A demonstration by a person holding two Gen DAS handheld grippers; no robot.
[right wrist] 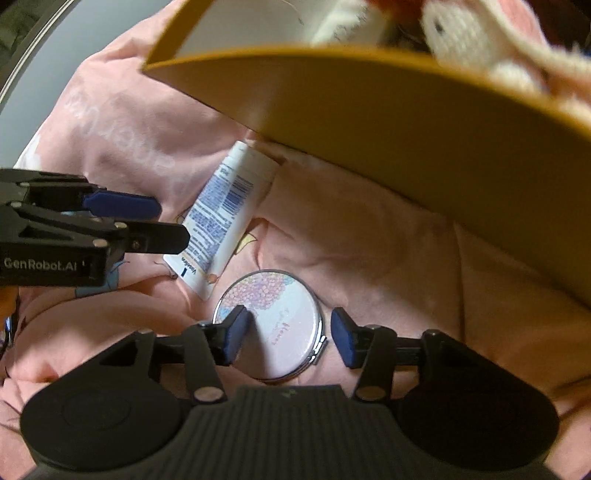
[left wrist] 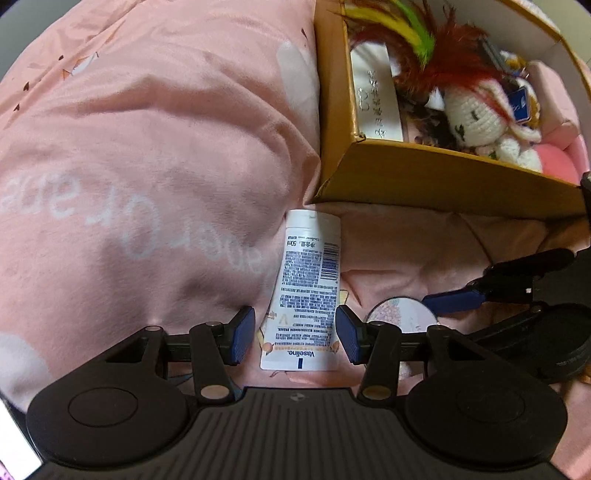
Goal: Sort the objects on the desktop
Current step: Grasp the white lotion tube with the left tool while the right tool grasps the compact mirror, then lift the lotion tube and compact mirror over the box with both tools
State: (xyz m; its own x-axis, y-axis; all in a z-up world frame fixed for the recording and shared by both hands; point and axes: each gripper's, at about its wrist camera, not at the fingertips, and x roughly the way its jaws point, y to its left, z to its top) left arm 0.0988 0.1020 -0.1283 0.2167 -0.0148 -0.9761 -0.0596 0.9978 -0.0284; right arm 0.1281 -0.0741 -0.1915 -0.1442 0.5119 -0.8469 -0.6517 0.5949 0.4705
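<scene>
A white Vaseline tube lies on the pink bedding, its cap end towards the yellow box. My left gripper is open and straddles the tube's crimped end, one blue pad on each side and very close to it. A round compact mirror with a floral lid lies flat beside the tube. My right gripper is open over the mirror, the left pad in front of its lid and the right pad just past its rim. Each gripper shows in the other's view: right gripper, left gripper.
A yellow cardboard box stands just beyond the tube and mirror, holding a crocheted doll, a feather toy and a white packet. Its wall looms close above my right gripper. A big pink pillow rises at the left.
</scene>
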